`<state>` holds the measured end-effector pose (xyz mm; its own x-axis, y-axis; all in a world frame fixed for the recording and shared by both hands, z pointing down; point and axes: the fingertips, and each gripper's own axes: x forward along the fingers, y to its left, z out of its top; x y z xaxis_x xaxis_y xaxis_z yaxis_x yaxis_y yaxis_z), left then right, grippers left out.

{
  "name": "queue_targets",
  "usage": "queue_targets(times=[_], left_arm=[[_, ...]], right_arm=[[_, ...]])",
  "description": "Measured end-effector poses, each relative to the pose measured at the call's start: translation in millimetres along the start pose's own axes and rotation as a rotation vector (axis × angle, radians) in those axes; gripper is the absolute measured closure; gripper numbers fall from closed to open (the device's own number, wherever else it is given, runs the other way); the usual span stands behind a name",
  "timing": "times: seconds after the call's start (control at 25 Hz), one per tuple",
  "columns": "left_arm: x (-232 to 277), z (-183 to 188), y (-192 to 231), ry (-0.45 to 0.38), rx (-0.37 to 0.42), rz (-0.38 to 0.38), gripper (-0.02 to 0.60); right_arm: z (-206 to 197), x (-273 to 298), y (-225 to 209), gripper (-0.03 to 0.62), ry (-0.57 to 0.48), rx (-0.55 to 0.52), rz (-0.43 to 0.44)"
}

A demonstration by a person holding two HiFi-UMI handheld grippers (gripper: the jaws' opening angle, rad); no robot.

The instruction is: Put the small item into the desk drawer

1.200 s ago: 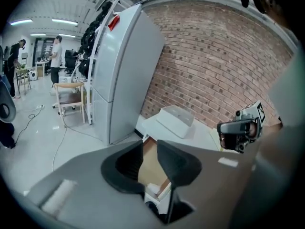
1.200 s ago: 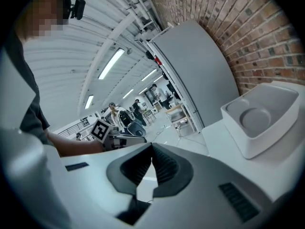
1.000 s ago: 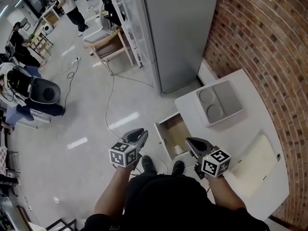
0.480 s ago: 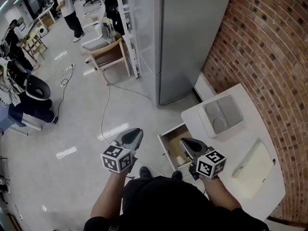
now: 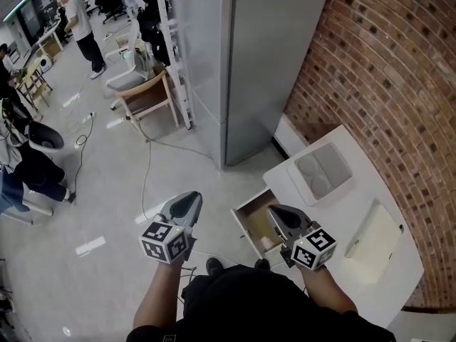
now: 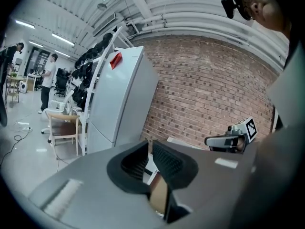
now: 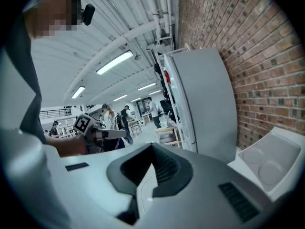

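Observation:
The desk drawer (image 5: 251, 219) stands pulled out from the white desk (image 5: 356, 204), its wooden inside showing. A small pale thing (image 5: 267, 243) lies at the drawer's near end; I cannot tell what it is. My left gripper (image 5: 190, 197) hangs over the floor left of the drawer, its jaws brought together with nothing between them (image 6: 148, 148). My right gripper (image 5: 273, 209) hovers above the drawer's near right corner, shut and empty (image 7: 152, 147). Each gripper view also catches the other gripper: the right gripper (image 6: 228, 139) and the left gripper (image 7: 104, 133).
A grey tray (image 5: 324, 171) with two round hollows sits at the desk's far end, a cream board (image 5: 374, 239) nearer me. A tall grey fridge (image 5: 246, 63) stands beyond the drawer, a brick wall (image 5: 385, 84) at the right. A wooden chair (image 5: 146, 100), cables and people are at far left.
The left gripper's jaws have narrowed from apart to together. Both grippers have drifted a little lower in the head view, which now looks further up the room.

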<state>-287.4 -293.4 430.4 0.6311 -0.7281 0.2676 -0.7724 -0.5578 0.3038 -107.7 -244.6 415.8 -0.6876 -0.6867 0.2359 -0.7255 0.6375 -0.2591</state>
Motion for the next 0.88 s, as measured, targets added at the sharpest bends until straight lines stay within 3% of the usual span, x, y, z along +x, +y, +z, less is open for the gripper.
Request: queue_targets(times=[0.28, 0.88], left_arm=[[7.1, 20.0, -0.8, -0.028, 0.025, -0.010, 0.546], [34.9, 19.2, -29.9, -0.016, 0.023, -0.010, 0.552]], right_arm=[[19.5, -15.9, 2.1, 0.583, -0.027, -0.077, -0.029], [27.2, -31.2, -20.2, 0.583, -0.026, -0.108, -0.015]])
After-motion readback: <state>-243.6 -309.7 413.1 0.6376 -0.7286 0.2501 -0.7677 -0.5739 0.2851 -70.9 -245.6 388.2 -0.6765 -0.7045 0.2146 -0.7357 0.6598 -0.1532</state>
